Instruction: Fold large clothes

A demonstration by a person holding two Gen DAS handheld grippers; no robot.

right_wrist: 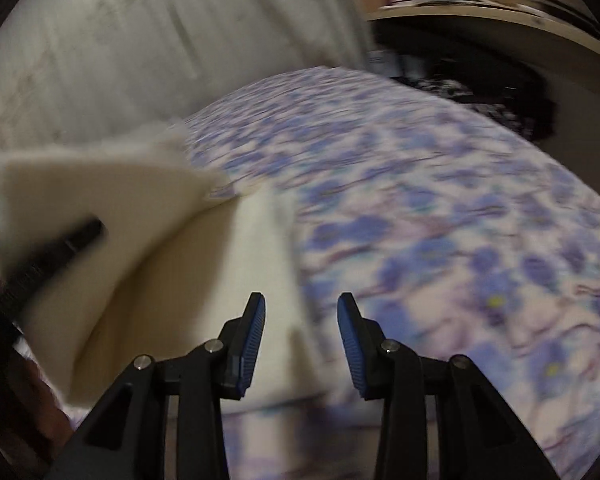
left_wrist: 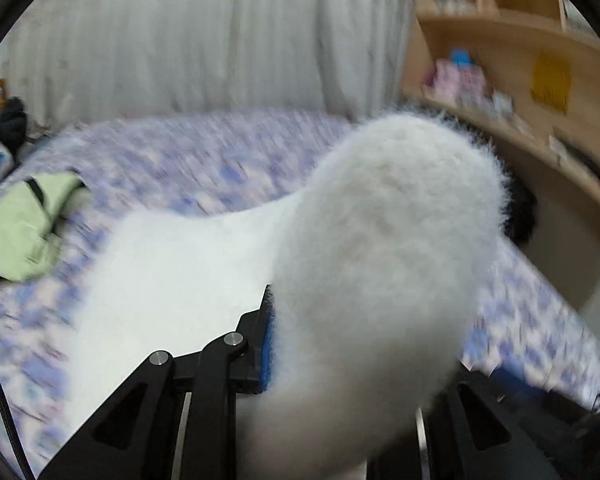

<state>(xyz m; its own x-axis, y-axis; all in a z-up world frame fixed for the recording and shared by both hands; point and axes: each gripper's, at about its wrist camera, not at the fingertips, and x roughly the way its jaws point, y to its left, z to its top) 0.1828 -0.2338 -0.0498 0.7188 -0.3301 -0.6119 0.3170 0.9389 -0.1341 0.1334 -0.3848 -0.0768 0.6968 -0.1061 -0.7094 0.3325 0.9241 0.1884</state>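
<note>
The left hand-held gripper point(left_wrist: 340, 340) pinches a white fluffy fleece garment point(left_wrist: 380, 240). One blue ribbed pad point(left_wrist: 267, 348) presses on the fabric, and the other finger is hidden behind the thick pile. The garment bulges in front of the left wrist camera and trails down to the left over the bed with the purple and blue floral sheet point(left_wrist: 188, 160).

The right hand-held gripper point(right_wrist: 301, 340) has its jaws spread apart, and nothing sits between its blue pads point(right_wrist: 254, 340). Behind the gap one sees the cream smooth inner side of the same garment point(right_wrist: 148, 280), lying on the bed at the left of that view, and the floral sheet.

A light green folded cloth point(left_wrist: 24, 224) lies on the bed at the far left. A pale curtain point(left_wrist: 188, 32) hangs behind the bed, and a wooden shelf unit point(left_wrist: 508, 40) stands to its right. Both views are blurred.
</note>
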